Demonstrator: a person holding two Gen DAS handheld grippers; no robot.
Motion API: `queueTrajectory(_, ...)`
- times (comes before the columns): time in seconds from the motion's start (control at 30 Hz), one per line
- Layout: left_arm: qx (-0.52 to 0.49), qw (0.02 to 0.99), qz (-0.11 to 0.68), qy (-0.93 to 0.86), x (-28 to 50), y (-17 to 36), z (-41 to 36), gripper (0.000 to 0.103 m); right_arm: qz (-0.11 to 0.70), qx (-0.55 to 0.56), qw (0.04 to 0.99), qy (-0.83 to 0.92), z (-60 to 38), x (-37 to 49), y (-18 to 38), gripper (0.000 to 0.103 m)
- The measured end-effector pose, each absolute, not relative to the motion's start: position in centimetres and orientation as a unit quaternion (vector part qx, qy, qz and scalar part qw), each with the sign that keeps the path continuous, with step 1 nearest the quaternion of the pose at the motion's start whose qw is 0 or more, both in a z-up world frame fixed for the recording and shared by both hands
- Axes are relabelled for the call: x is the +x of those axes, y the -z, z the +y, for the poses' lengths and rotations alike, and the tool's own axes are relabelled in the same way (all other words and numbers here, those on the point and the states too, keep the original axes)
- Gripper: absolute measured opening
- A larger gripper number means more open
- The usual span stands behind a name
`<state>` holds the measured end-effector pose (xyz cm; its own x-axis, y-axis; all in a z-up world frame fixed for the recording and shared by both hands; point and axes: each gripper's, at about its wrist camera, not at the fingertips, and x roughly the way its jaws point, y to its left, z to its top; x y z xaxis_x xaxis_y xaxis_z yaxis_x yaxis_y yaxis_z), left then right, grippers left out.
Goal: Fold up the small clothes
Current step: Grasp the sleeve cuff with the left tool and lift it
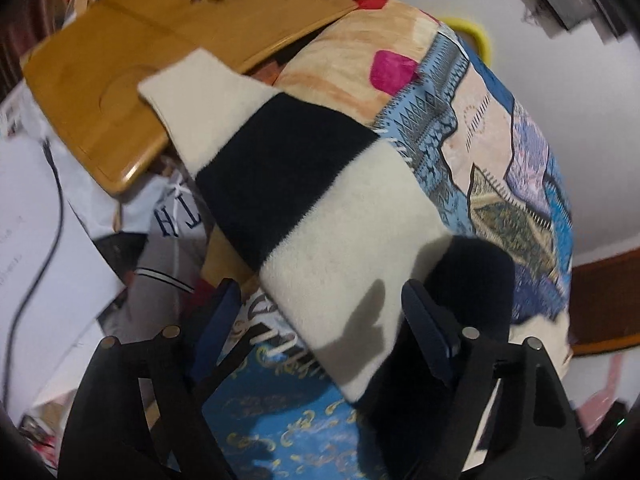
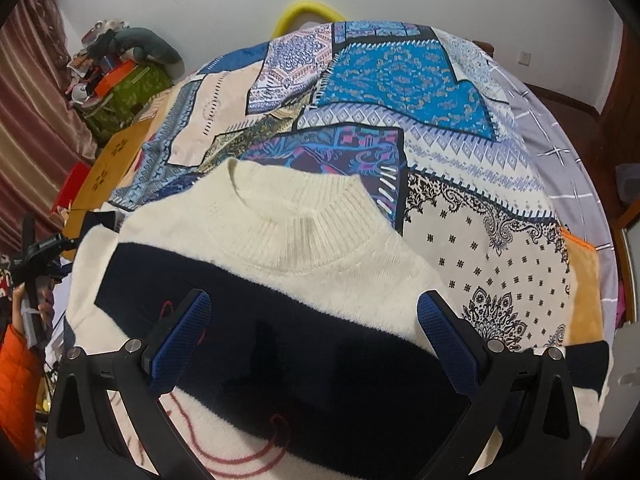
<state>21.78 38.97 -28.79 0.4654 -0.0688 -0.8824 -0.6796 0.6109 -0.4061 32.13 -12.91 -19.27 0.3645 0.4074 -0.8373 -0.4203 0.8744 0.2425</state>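
- You are working on a bed (image 2: 460,216) under a patchwork quilt (image 2: 392,92), white wall behind, clutter and a wooden tray (image 1: 132,64) off its left side.
- The sweater (image 2: 328,248), cream with a navy band, lies on the quilt, collar (image 2: 296,208) pointing away from you.
- Its left sleeve (image 1: 280,160) stretches out across the quilt edge, cuff resting on the tray.
- Your left hand-held gripper (image 1: 320,308) is spread wide, holding nothing, straddling the sleeve near the shoulder.
- Judged from this, the sleeve fold comes next: pinch near the cuff, not the shoulder, so the whole sleeve carries over flat.
- Your right hand-held gripper (image 2: 314,336) hovers released over the chest band; press there to anchor the body while the sleeve travels.
- Keep the fold line parallel to the side seam.
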Motion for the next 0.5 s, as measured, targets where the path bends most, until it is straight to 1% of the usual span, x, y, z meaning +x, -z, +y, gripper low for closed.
queueTrajectory(0.1,-0.402,0.757,0.472,-0.204,22.0,29.2,39.5,0.072,0.51,-0.002,0.823,-0.251,-13.0,32.3,19.8,0.103)
queueTrajectory(0.17,-0.397,0.758,0.474,-0.207,22.2,29.3,39.6,0.062,0.515,0.0,0.82,-0.251,-13.0,32.4,20.2,0.103)
queueTrajectory(0.2,-0.396,0.759,0.474,-0.206,22.3,29.3,39.6,0.061,0.517,0.001,0.819,-0.251,-13.0,32.4,20.3,0.103)
queueTrajectory(0.3,-0.386,0.767,0.47,-0.207,22.5,29.0,39.6,0.051,0.524,-0.002,0.814,-0.25,-12.8,32.4,20.9,0.103)
queueTrajectory(0.37,-0.373,0.774,0.467,-0.21,22.7,28.6,39.6,0.039,0.527,-0.003,0.812,-0.25,-12.7,32.3,21.2,0.103)
queueTrajectory(0.4,-0.366,0.778,0.465,-0.212,22.8,28.4,39.5,0.034,0.529,-0.003,0.811,-0.25,-12.7,32.3,21.3,0.103)
queueTrajectory(0.43,-0.36,0.78,0.465,-0.214,22.8,28.2,39.5,0.026,0.531,-0.003,0.81,-0.25,-12.7,32.2,21.3,0.103)
queueTrajectory(0.47,-0.343,0.784,0.466,-0.223,23.0,27.6,39.1,0.02,0.531,-0.002,0.809,-0.25,-12.7,32.2,21.3,0.103)
queueTrajectory(0.5,-0.329,0.788,0.467,-0.23,23.1,27.0,38.8,0.017,0.532,-0.001,0.809,-0.25,-12.7,32.2,21.2,0.103)
